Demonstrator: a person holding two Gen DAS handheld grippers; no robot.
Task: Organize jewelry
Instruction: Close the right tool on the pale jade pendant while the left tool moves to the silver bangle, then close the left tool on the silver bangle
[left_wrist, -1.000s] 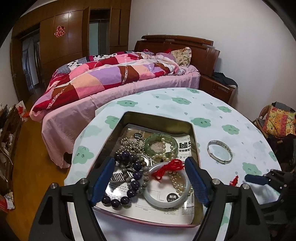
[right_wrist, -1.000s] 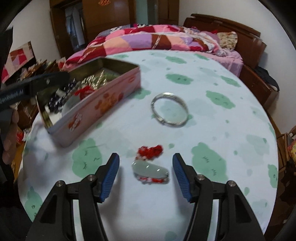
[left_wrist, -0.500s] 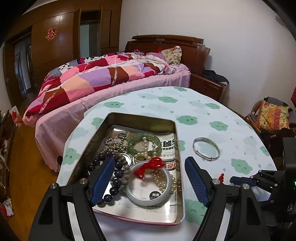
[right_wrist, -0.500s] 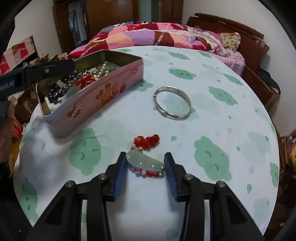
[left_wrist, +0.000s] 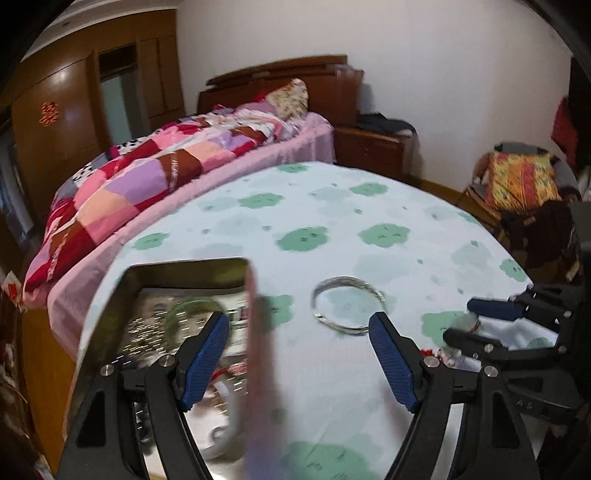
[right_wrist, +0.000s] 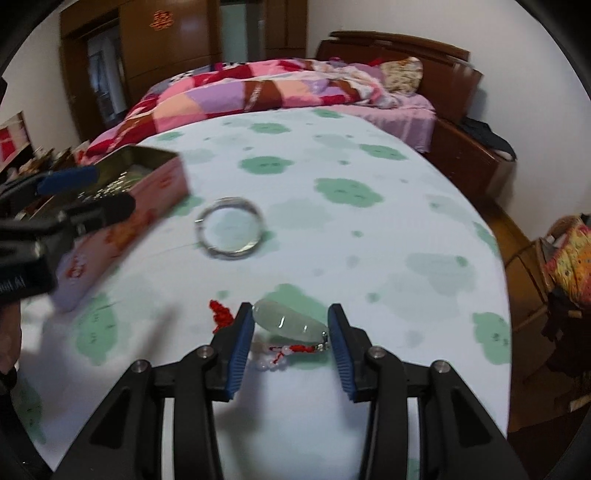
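My right gripper (right_wrist: 290, 314) is shut on a pale green jade pendant (right_wrist: 288, 325), which sits tilted between both blue pads. Its red knotted cord (right_wrist: 221, 314) and small beads trail onto the tablecloth. A silver bangle (right_wrist: 229, 254) lies flat farther ahead. My left gripper (left_wrist: 299, 321) stands wide open with nothing between its fingers, straddling the right wall of the pink tin (left_wrist: 258, 332). The silver bangle (left_wrist: 325, 321) lies just beyond its right finger. Blurred beads and bracelets (left_wrist: 147, 332) fill the tin. The right gripper (left_wrist: 480, 325) shows at the right edge of the left wrist view.
The round table (left_wrist: 332, 229) has a white cloth with green cloud prints. A bed with a patchwork quilt (left_wrist: 147, 177) stands behind it, with a wooden nightstand (left_wrist: 373, 147) to its right. A chair with a bright cushion (left_wrist: 517, 181) stands to the right.
My right gripper's jaws narrowed from wide apart onto the pendant, which now sits tilted between the pads. My left gripper swung right, from over the tin's contents to its right wall.
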